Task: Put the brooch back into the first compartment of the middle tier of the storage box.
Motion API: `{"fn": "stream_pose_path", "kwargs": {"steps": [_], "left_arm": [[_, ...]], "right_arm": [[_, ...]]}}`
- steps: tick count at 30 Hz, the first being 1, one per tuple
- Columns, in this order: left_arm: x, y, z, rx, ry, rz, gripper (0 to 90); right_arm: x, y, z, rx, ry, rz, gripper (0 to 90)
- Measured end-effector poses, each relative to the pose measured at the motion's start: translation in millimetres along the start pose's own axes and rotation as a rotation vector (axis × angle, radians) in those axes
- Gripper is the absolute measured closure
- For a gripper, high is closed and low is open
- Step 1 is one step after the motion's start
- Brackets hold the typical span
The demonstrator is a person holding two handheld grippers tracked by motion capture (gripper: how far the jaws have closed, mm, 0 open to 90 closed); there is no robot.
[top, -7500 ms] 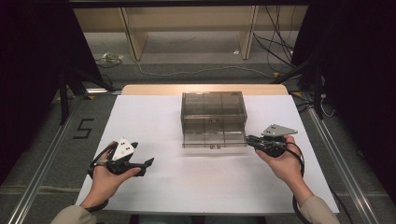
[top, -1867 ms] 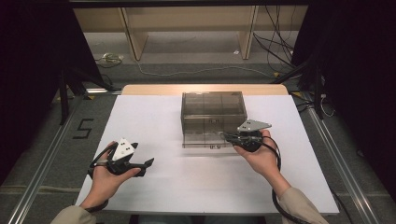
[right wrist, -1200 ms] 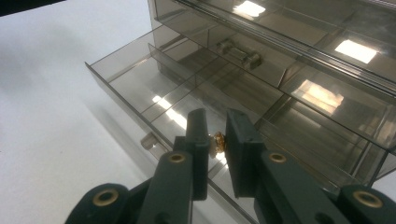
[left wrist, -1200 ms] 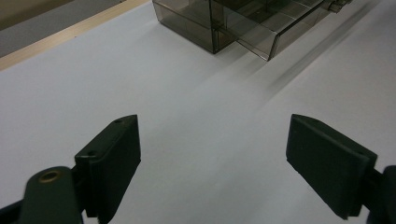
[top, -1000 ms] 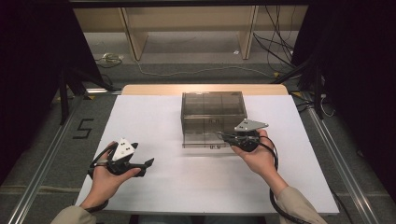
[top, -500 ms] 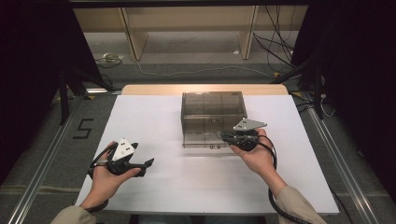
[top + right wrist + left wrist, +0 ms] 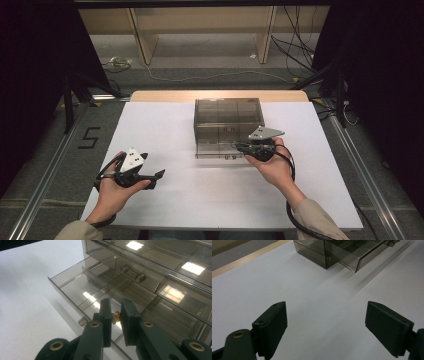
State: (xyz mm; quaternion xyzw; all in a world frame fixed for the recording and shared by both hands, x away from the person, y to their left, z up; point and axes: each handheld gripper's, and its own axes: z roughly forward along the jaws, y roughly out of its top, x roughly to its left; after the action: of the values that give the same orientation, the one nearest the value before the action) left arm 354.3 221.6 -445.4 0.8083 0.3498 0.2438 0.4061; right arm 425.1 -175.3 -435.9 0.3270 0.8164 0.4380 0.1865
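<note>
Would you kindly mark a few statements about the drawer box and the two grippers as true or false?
1. The right gripper pinches a small gold-coloured object. True.
2. The bottom drawer of the drawer box is fully closed. False: it is pulled partly out.
3. The left gripper has its jaws wide apart with nothing between them. True.
4. The left gripper touches the drawer box. False: it sits apart from it, over the white table.
5. The drawer box is opaque white. False: it is smoky clear plastic.

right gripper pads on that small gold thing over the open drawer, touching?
Touching. In the right gripper view, the right gripper has its pads closed on the small gold piece, no visible gap, above the open drawer.
</note>
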Motion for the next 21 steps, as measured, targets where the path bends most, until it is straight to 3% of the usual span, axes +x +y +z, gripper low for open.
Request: {"fn": "stream_pose_path", "kwargs": {"steps": [21], "left_arm": [[-0.2,0.0,0.0,0.000,-0.001,-0.001,18.0]], "right_arm": [[2.1,2.2,3.8,0.001,0.007,-0.001,80.6]]}}
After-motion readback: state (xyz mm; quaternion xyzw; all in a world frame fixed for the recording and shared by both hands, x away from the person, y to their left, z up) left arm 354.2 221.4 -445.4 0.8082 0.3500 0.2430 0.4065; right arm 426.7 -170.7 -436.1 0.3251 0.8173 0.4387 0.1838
